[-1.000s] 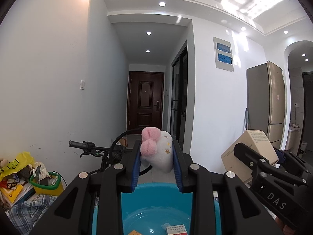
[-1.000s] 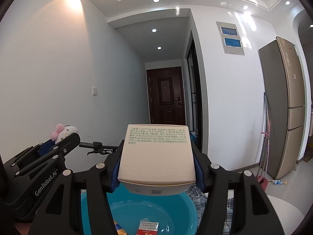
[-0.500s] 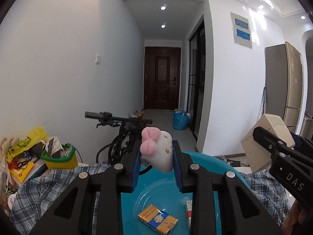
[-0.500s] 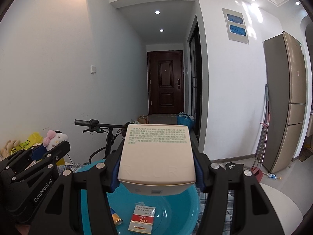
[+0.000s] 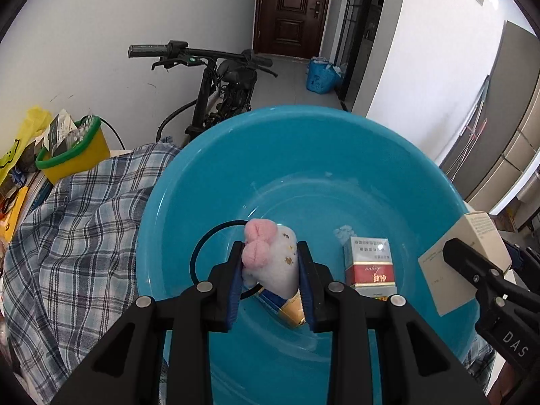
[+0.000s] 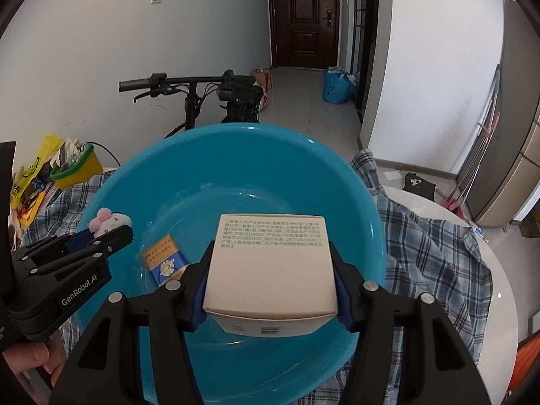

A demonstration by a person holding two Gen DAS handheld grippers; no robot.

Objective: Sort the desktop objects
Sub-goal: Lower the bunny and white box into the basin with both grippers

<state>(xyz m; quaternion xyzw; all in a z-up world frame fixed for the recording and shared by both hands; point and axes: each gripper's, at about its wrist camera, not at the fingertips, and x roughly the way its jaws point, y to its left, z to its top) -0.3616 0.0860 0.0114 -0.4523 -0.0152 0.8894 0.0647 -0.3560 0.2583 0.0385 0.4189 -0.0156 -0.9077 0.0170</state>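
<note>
**Two more things going into the blue tub**

The big blue tub [image 6: 236, 155] sits on the checked cloth [image 5: 77, 229] in the middle of my table [image 6: 499, 283]. Two small packs lie in it already: a red and white pack [image 5: 369, 268] and a blue and gold pack [image 6: 165, 261]. My right hand-held gripper [image 6: 270, 283] is squeezing a cream box [image 6: 271, 263] over the tub. My left hand-held gripper [image 5: 270, 278] is pinching a small white plush toy [image 5: 273, 263] with a pink bow, also over the tub. I think both still need dropping in.
</note>
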